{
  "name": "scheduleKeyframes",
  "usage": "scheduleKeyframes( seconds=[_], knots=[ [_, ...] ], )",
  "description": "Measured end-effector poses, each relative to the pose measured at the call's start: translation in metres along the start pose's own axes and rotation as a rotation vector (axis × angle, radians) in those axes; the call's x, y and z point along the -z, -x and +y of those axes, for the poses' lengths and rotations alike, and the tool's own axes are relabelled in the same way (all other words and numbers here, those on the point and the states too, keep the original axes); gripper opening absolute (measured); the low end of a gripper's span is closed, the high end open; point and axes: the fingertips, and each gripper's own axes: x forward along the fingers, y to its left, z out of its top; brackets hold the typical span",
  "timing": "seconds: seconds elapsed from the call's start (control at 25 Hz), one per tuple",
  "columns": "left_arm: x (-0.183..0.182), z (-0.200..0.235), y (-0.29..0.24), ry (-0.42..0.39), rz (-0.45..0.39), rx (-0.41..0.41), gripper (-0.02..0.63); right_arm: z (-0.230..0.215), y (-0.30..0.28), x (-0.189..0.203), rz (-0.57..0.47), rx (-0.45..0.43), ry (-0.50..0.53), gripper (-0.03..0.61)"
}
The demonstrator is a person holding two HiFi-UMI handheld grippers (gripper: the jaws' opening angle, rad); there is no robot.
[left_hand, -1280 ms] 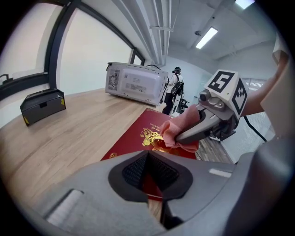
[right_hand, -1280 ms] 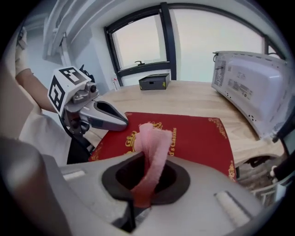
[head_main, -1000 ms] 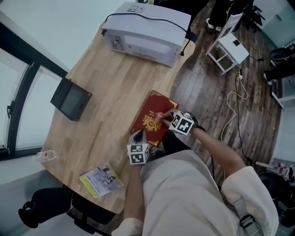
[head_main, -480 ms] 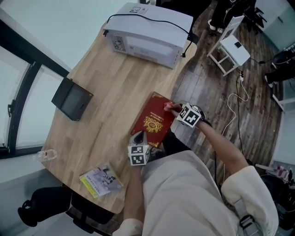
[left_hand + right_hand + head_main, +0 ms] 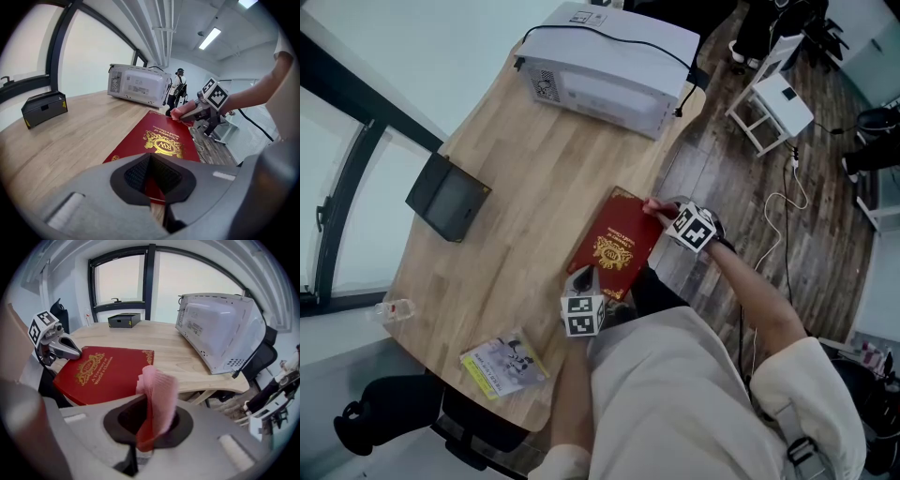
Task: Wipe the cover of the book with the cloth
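Note:
A red book [image 5: 614, 246] with a gold emblem lies flat at the near right edge of the wooden table [image 5: 516, 187]. My left gripper [image 5: 581, 279] is shut, its tips resting at the book's near corner [image 5: 159, 140]. My right gripper [image 5: 658, 210] is shut on a pink cloth [image 5: 157, 394], which sticks up from between its jaws. It holds the cloth [image 5: 652, 208] at the book's far right corner, by the table edge. The left gripper view shows the cloth [image 5: 176, 112] at that corner. In the right gripper view the book [image 5: 105, 371] lies ahead, with the left gripper [image 5: 75, 351] at its far end.
A white microwave [image 5: 609, 66] stands at the table's far end, with a black cable over it. A black box [image 5: 447, 199] sits at the left. A booklet [image 5: 504, 364] and a small clear bottle [image 5: 394, 311] lie near the front left. A white stool [image 5: 772, 98] stands on the floor.
My right gripper has carried the cloth from the middle of the cover up and right to the book's far right corner. The left gripper and the book have stayed put.

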Motion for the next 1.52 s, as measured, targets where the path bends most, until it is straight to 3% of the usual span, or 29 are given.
scheduleKeyframes(
  seconds=[0.16,0.32,0.56,0.92,1.52],
  knots=[
    [0.0,0.001,0.0,0.002,-0.005,-0.004,0.008,-0.035,0.012,0.009,0.065,0.209,0.107,0.026],
    [0.001,0.0,0.001,-0.002,-0.011,-0.014,0.008,-0.011,0.02,0.0,0.005,0.182,0.11,0.026],
    [0.0,0.001,0.001,0.001,-0.019,-0.024,0.008,0.038,0.009,0.005,0.031,0.173,0.222,0.026],
    [0.0,-0.001,0.002,0.006,-0.039,-0.027,0.008,0.112,0.006,-0.006,0.047,0.042,0.185,0.026],
    [0.0,0.001,0.002,0.081,-0.013,0.048,0.008,0.228,0.009,-0.027,0.04,-0.205,0.241,0.026]
  ],
)
